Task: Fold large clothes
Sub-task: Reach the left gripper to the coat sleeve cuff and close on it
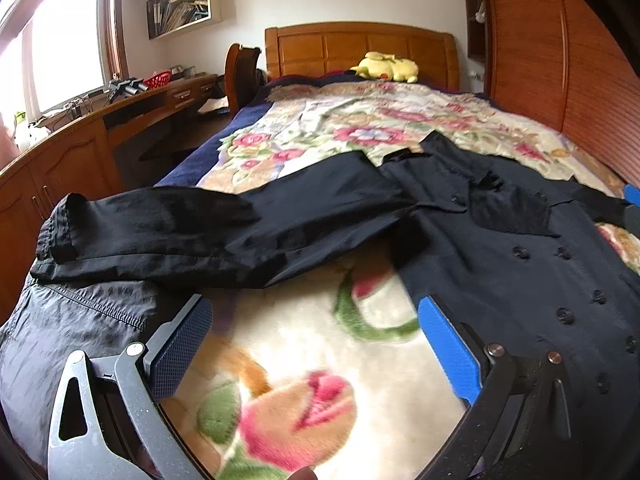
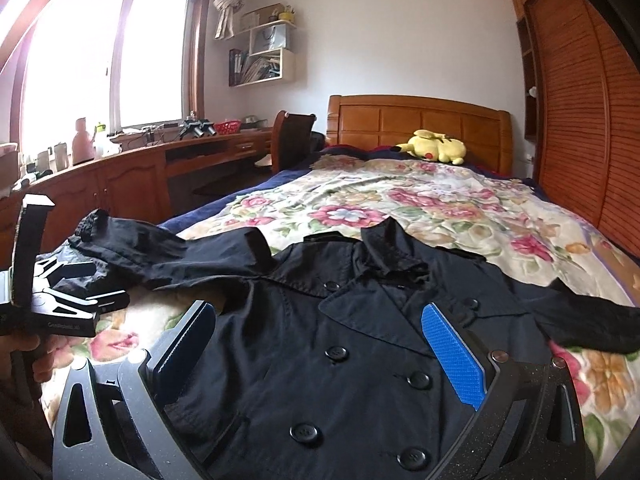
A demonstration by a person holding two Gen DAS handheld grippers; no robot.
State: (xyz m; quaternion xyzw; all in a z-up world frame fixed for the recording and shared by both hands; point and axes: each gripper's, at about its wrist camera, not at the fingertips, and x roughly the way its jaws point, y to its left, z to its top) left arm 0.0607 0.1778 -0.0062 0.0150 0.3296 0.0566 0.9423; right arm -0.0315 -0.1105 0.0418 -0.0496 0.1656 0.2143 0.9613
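A black double-breasted coat (image 2: 320, 344) lies face up on the floral blanket (image 2: 420, 208), buttons showing and collar towards the headboard. Its left sleeve (image 1: 192, 232) stretches out to the bed's left edge, and the other sleeve (image 2: 584, 320) runs to the right. My right gripper (image 2: 320, 320) hovers open over the coat's chest with nothing between its blue pads. My left gripper (image 1: 316, 320) is open above bare blanket (image 1: 304, 360), just short of the left sleeve and left of the coat body (image 1: 520, 280). In the right wrist view the left gripper (image 2: 96, 284) shows, held by a hand (image 2: 36, 356).
A crumpled grey garment (image 1: 68, 328) lies under the sleeve's cuff at the bed's left corner. A yellow plush toy (image 2: 438, 148) rests by the wooden headboard (image 2: 416, 120). A desk (image 2: 132, 176) and chair (image 2: 292, 136) stand along the left; a slatted wardrobe (image 2: 580, 120) borders the right.
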